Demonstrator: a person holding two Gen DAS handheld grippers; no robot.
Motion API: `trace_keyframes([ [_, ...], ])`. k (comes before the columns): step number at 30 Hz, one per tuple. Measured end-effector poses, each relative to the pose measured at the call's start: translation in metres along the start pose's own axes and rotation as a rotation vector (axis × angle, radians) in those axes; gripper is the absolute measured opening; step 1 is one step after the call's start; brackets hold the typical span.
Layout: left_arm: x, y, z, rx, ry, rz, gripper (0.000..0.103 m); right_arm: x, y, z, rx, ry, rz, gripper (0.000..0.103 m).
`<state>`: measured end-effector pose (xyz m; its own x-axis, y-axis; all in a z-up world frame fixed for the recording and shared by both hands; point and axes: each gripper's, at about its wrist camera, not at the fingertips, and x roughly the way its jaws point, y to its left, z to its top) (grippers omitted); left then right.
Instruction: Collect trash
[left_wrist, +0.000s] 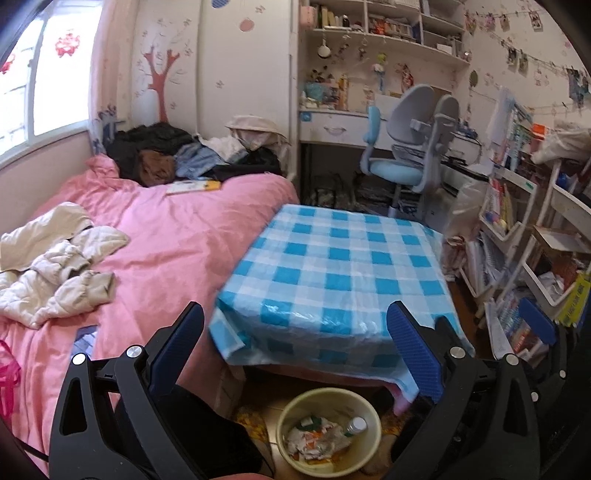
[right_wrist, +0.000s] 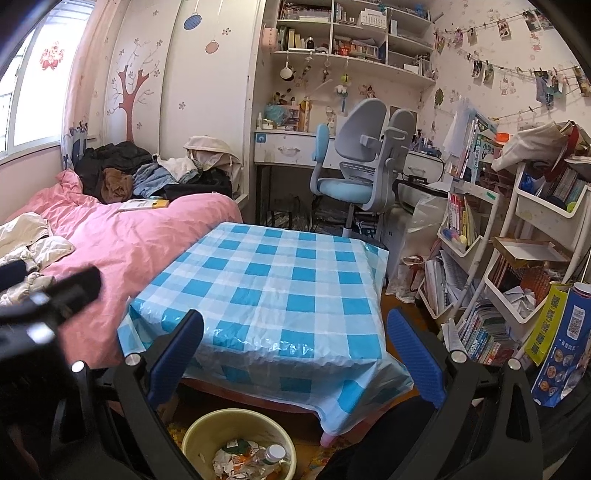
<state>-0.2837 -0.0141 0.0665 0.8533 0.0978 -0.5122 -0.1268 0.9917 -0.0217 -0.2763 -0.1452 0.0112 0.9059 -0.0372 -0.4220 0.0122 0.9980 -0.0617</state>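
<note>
A yellow bin (left_wrist: 290, 417) (right_wrist: 192, 435) stands on the floor just in front of the small table, below both grippers. Inside it lie crumpled wrappers (left_wrist: 317, 437) (right_wrist: 236, 461) and a clear plastic bottle (left_wrist: 355, 425) (right_wrist: 271, 456) with a white cap. My left gripper (left_wrist: 295, 350) is open and empty, held above the bin facing the table. My right gripper (right_wrist: 295, 354) is also open with nothing between its fingers. The table (left_wrist: 332, 266) (right_wrist: 266, 288) wears a blue and white checked plastic cloth with nothing on it.
A bed with a pink duvet (left_wrist: 166, 240) (right_wrist: 122, 236), clothes and a book lies left of the table. A blue desk chair (left_wrist: 406, 147) (right_wrist: 354, 166) and a desk stand behind. Crowded white racks of books (left_wrist: 524, 258) (right_wrist: 498, 258) line the right side.
</note>
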Motion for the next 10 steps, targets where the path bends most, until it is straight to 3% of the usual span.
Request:
trace_keyframes([
  [10, 0.032, 0.010, 0.018, -0.014, 0.029, 0.030, 0.096, 0.038, -0.009, 0.002, -0.001, 0.059, -0.028, 0.095],
])
